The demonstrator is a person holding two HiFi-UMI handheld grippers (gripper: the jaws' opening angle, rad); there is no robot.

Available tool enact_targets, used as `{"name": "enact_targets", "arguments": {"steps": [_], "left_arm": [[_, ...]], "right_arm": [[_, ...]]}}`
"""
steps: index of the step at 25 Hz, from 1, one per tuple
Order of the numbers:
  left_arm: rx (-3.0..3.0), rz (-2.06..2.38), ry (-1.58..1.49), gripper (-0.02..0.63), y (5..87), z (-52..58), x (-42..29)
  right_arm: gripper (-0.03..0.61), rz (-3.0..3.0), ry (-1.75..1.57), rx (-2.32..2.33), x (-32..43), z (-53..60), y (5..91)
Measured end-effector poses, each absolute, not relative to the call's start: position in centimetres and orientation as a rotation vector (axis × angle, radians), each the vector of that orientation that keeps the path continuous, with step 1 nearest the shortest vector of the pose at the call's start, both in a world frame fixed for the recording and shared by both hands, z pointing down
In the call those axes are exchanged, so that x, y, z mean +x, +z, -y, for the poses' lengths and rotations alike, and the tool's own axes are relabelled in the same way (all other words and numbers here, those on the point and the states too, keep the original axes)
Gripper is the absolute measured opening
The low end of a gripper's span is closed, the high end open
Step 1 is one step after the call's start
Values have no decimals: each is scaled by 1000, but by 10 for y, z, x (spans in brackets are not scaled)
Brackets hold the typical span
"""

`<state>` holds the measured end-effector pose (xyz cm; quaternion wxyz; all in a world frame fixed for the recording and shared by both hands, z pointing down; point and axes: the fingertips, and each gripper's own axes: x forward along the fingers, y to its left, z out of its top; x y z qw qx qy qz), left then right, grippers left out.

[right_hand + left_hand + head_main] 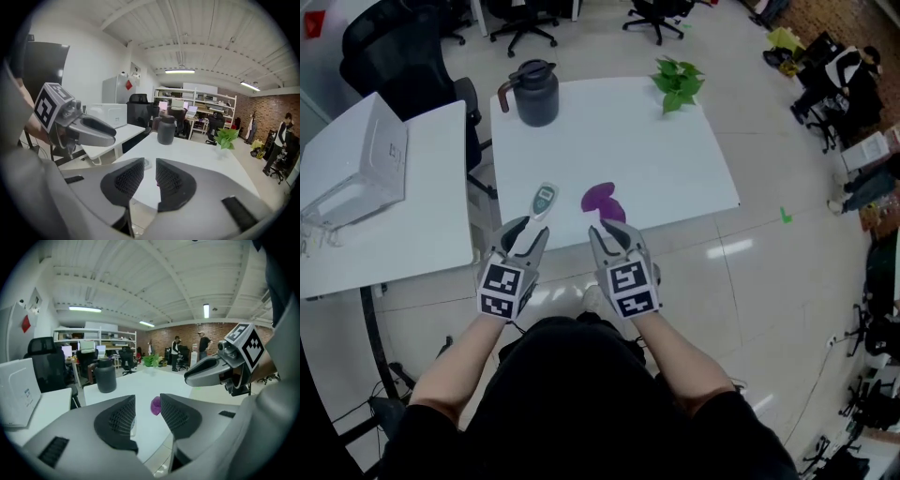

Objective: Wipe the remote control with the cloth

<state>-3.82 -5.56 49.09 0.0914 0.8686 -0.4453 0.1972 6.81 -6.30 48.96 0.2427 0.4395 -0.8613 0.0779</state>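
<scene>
Ribbing in a fine grid covered the dark, rounded pads of the left claw, which stood released: a clear gap between its smooth grey jaws, nothing held in it. The right claw had the same ribbed pads and was also released and empty, its gap narrower. In the head view both were held side by side just off the near edge of the flat white surface, each carrying a cube of black-and-white square markers.

The remote control, a slim, pale, elongated piece with rounded ends, lay on the surface near that edge, ahead of the left claw. Just beside it, apart from it, lay the cloth, soft purple fabric in a crumpled, lobed heap. At the far side stood a dark, matte cylindrical jug with a handle and a leafy green plant.
</scene>
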Motion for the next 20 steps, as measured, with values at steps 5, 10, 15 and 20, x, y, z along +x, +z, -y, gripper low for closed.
{"name": "enact_targets", "arguments": {"steps": [5, 10, 15, 20], "left_arm": [[2677, 1290, 589, 54, 471, 27, -34], [2755, 1263, 567, 0, 454, 7, -30], [2805, 1261, 541, 0, 439, -4, -27], [2829, 1262, 532, 0, 434, -10, -26]], "right_arm": [[21, 2358, 146, 1276, 59, 31, 458], [15, 2374, 99, 1304, 50, 9, 439], [15, 2393, 67, 1310, 40, -4, 427], [15, 2400, 59, 1314, 36, -12, 424]]}}
